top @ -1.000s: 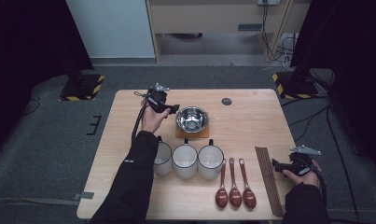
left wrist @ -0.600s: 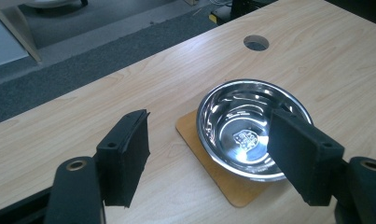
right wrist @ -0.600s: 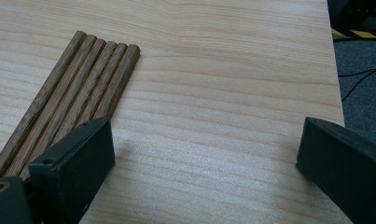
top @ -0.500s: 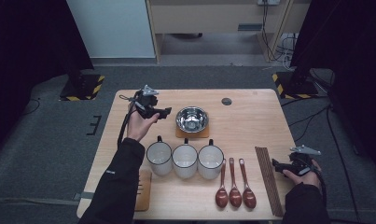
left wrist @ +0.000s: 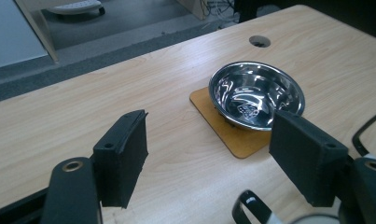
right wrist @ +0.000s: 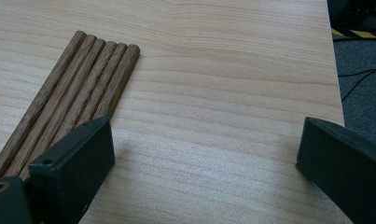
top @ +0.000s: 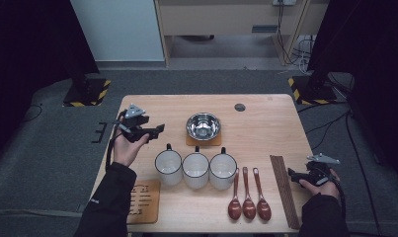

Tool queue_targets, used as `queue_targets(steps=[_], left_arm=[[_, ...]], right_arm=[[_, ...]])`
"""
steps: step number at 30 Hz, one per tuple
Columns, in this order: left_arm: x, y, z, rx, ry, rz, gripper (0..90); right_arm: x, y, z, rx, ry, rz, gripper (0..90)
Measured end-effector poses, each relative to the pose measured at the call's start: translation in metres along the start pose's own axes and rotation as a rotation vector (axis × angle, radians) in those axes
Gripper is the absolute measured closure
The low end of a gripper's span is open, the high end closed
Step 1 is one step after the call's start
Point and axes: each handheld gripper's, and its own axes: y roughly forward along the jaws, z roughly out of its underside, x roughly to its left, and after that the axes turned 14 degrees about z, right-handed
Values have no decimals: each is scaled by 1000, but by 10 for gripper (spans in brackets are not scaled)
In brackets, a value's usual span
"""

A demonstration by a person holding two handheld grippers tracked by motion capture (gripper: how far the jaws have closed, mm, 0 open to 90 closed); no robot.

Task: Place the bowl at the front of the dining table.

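Note:
A steel bowl (top: 203, 126) rests on a small wooden coaster (top: 203, 141) at the table's middle back. My left gripper (top: 157, 131) hovers left of it, held up in an open palm, its jaws pointing right toward the bowl. In the left gripper view the bowl (left wrist: 255, 93) and coaster (left wrist: 223, 128) lie ahead of my left gripper (left wrist: 209, 154), which is open and holds nothing. Near the right front edge my right gripper (top: 292, 176) is low, just right of a row of wooden chopsticks (top: 284, 190). It (right wrist: 204, 154) stands open over bare wood, the chopsticks (right wrist: 73, 88) beside its left jaw.
Three white mugs (top: 195, 169) stand in a row at mid-table, their handles toward the bowl. Three red-brown spoons (top: 247, 200) lie in front of them. A second wooden coaster (top: 145, 200) lies at the front left. A cable hole (top: 240, 106) is at the back.
My left gripper has drawn away from the bowl, moving left and toward the near side. The right gripper has stayed where it was.

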Motion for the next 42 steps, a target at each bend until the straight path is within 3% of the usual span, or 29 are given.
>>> queue_targets(steps=[7,14,29,34,42], left_arm=[[3,-24,23,-21,-27,-31,263],[12,-26,55,-3,-71,-58,256],[37,-9,107,170,-126,-133,231],[44,-6,119,214,-144,-146,238],[49,-2,132,243,-169,-146,245]], right_arm=[[0,0,0,0,0,0,40],[0,0,0,0,0,-1,40],[0,0,0,-1,-3,0,41],[0,0,0,-2,-3,1,42],[0,0,0,-2,-3,2,43]])
